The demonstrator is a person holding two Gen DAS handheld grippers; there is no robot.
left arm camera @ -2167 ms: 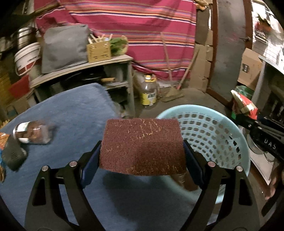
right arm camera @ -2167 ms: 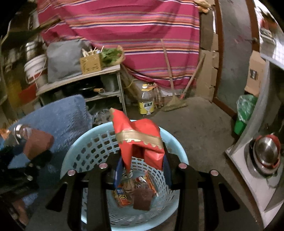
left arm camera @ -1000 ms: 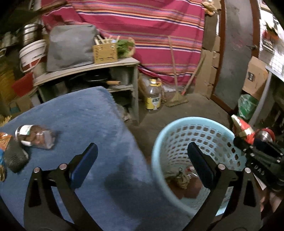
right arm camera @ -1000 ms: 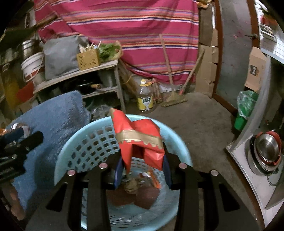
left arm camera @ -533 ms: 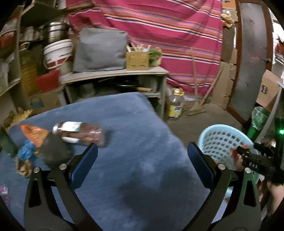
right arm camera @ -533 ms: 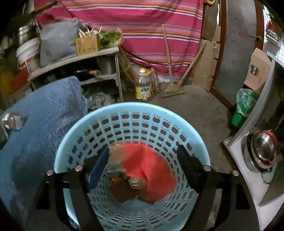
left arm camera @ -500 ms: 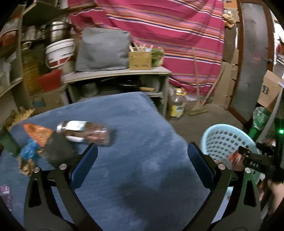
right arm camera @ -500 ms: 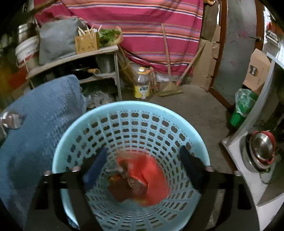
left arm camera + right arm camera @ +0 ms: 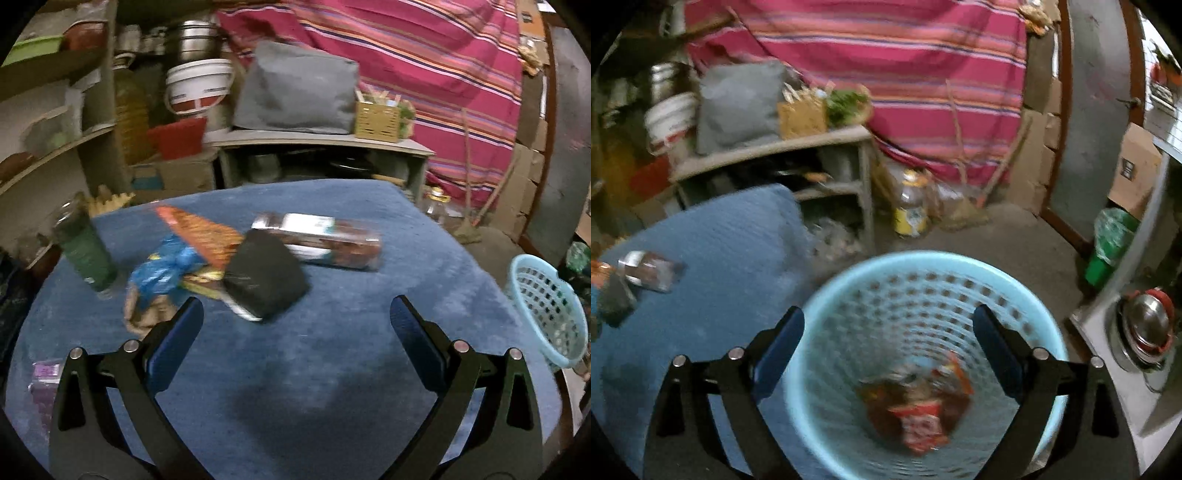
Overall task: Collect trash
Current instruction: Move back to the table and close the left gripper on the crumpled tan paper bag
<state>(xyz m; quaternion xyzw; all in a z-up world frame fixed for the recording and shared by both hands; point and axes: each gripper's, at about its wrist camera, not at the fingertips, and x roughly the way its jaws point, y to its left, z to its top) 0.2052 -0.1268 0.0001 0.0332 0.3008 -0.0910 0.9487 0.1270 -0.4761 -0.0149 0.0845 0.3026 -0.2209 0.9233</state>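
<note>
Over the blue carpeted table (image 9: 332, 369), in the left wrist view, the left gripper (image 9: 295, 325) is hovering with its jaws spread wide and nothing between them. Beyond its fingertips a black pouch (image 9: 264, 273) is lying on the carpet, overlapping an orange wrapper (image 9: 199, 232) and touching a clear plastic bottle (image 9: 325, 240) that is lying on its side behind it. A crumpled blue wrapper (image 9: 162, 269) is sitting just to the left of the pouch, a green cup (image 9: 86, 254) is standing upright near the table's left edge, and a purple packet (image 9: 42, 376) is resting at the near left. The light blue basket (image 9: 550, 302) is showing off the table's right side, well apart from this trash. Above that same basket (image 9: 960, 266), in the right wrist view, the right gripper (image 9: 888, 339) is hanging with its jaws wide apart and empty. Inside the basket a red snack packet (image 9: 921, 424) is lying on a heap of other trash too blurred to tell apart. To the left, the bottle (image 9: 650, 271) and the pouch (image 9: 615, 299) are showing on the table (image 9: 720, 258).
</note>
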